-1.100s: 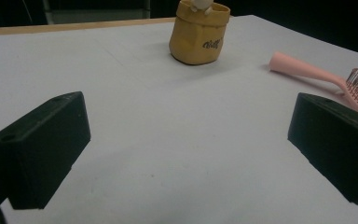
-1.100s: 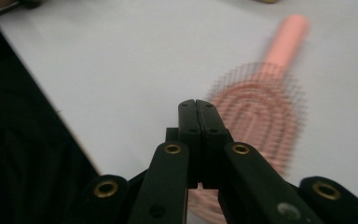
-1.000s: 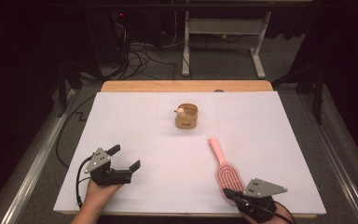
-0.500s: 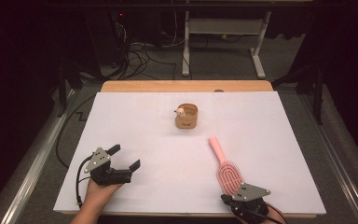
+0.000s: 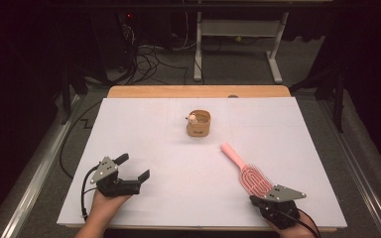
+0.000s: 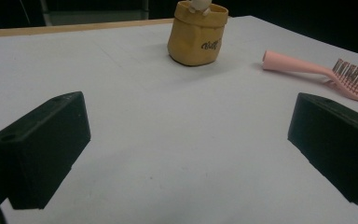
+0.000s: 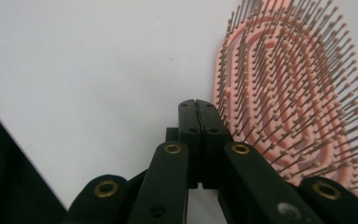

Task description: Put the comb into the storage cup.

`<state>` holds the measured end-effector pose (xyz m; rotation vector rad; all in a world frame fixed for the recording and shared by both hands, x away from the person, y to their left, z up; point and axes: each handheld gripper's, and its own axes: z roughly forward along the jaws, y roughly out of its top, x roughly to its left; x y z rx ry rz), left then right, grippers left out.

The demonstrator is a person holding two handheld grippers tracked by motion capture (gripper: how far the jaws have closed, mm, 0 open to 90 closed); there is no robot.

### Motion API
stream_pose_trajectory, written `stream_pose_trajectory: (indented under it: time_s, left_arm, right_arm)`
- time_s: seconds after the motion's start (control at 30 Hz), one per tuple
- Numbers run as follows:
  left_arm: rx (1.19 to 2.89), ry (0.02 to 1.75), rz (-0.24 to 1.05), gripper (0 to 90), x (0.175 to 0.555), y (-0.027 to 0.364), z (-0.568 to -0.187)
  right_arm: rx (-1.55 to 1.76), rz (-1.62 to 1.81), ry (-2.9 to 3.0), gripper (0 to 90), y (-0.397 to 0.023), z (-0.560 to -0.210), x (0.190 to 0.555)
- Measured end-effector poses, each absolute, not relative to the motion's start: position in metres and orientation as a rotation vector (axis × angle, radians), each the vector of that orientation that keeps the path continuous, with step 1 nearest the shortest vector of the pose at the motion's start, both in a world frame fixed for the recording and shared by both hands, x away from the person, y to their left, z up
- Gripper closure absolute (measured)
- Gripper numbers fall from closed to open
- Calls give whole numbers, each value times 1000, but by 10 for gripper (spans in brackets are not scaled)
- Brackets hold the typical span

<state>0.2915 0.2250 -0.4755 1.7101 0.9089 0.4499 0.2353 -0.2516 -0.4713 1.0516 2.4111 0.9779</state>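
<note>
The left claw (image 5: pixel 131 168) sits near the front left corner of the counter (image 5: pixel 144 129), held in a hand (image 5: pixel 104 208) that comes in over the front edge. Its jaws stand wide apart with nothing between them, and in the left gripper view they frame bare white counter, with the bag and the brush lying farther off.

Toward the back edge, about midway along the counter, stands a small tan bag (image 5: pixel 199 124), upright, with a little pale figure (image 5: pixel 192 118) peeking over its rim. In the left gripper view (image 6: pixel 197 33) the bag shows dark lettering on its side.

To the right of the bag and nearer the front lies a pink hairbrush (image 5: pixel 248 171), bristles up. Its handle points back toward the bag but stays well apart from it, and its head reaches toward the front right corner.

The right claw (image 5: pixel 259 198) is at the front right corner, right at the head of the hairbrush. In the right gripper view (image 7: pixel 198 105) its jaws are pressed fully together with nothing caught between them, their tips just beside the left edge of the bristled head (image 7: pixel 289 93).
</note>
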Motion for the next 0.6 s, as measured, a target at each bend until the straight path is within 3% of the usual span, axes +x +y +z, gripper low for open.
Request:
stream_pose_trajectory:
  time_s: [0.37,0.6]
  left_arm:
    - [1723,892,437,0,291,222,-476]
    - [1707,886,468,3,291,223,-476]
  right_arm:
    - [1079,1004,2376,900,-259,-471,250]
    - [1079,1183,2251,900,-260,-444,252]
